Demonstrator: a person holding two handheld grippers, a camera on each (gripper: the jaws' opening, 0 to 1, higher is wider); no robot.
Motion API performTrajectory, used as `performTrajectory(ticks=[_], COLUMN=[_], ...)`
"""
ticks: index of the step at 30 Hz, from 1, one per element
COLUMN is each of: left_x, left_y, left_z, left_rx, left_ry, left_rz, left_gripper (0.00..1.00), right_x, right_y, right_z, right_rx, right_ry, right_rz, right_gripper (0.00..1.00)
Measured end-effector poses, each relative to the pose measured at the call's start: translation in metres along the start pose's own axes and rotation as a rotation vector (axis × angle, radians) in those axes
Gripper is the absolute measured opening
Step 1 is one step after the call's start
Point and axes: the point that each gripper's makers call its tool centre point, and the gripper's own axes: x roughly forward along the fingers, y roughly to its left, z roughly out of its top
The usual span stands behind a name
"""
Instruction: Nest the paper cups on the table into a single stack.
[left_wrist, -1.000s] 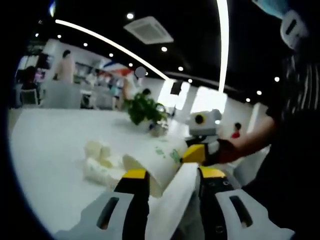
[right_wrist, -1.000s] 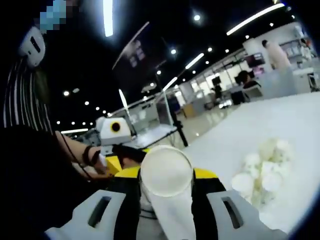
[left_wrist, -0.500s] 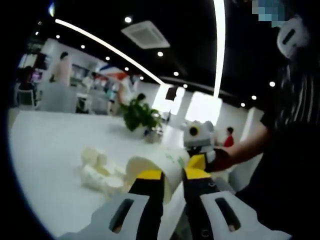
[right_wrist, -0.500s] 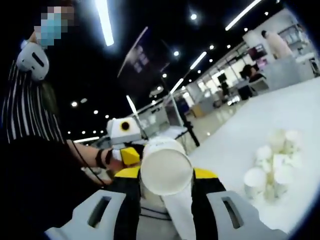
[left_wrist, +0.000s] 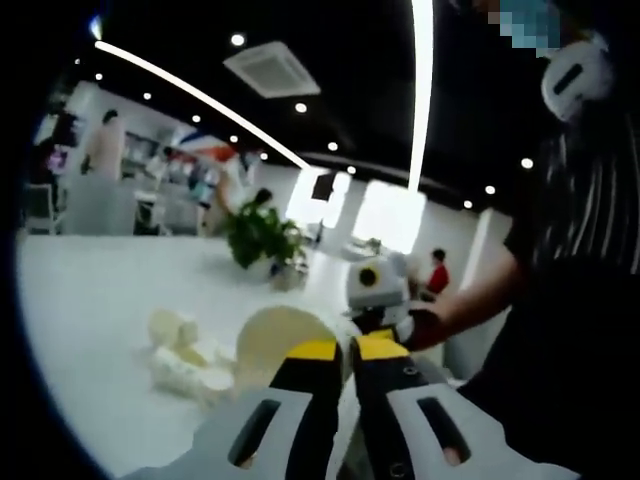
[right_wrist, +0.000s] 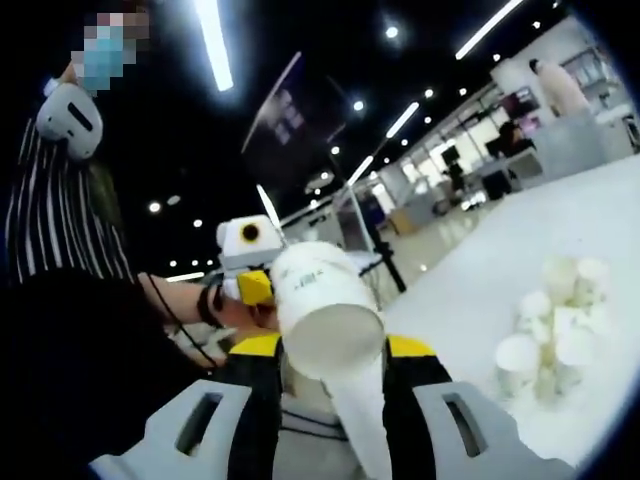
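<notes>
L gripper (left_wrist: 338, 350): yellow-tipped jaws almost together, just a thin gap, pinching the rim of a paper cup (left_wrist: 275, 340). R gripper (right_wrist: 330, 350): jaws wide apart w/ a stack of paper cups (right_wrist: 325, 320) between them, gripped on both sides. Each gripper shows in the other's view, near the cups; the 2 are close together, pointing at each other. Person's hand (left_wrist: 425, 325) & bare forearm (left_wrist: 485, 290) hold the R gripper. Forearm (right_wrist: 170, 300) w/ dark wristband (right_wrist: 208, 303) holds the L one.

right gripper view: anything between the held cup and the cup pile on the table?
Nothing. In the right gripper view, only bare white table lies between the held cup in the right gripper and the cup pile.
</notes>
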Motion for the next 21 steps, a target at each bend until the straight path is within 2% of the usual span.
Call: performTrajectory(ticks=[1, 2, 8, 13, 21], left_x=[0.002, 0.003, 0.008, 0.011, 0.013], left_y=[-0.003, -0.002, -0.005, -0.009, -0.001], left_z=[-0.001, -0.002, -0.004, -0.006, -0.009], left_rx=[0.000, 0.032, 0.046, 0.146, 0.153], left_ry=[0.012, 0.023, 0.066, 0.122, 0.147], left_rz=[-0.012, -0.006, -0.023, -0.019, -0.004], left_gripper=[0.00, 0.00, 0.00, 0.00, 0.00], right_x=[-0.002, -0.002, -0.006, -0.008, -0.015], right_y=[-0.001, -0.001, -0.001, -0.002, -0.010], right_z=[0.001, 0.001, -0.003, -0.002, -0.004], right_rx=[-0.007, -0.008, -0.022, -0.037, -0.026], right_ry=[-0.008, -0.009, -0.017, -0.023, -0.058], right_rz=[-0.006, -0.009, -0.018, -0.032, -0.063], right_gripper=[0.34, 0.34, 0.34, 0.34, 0.34])
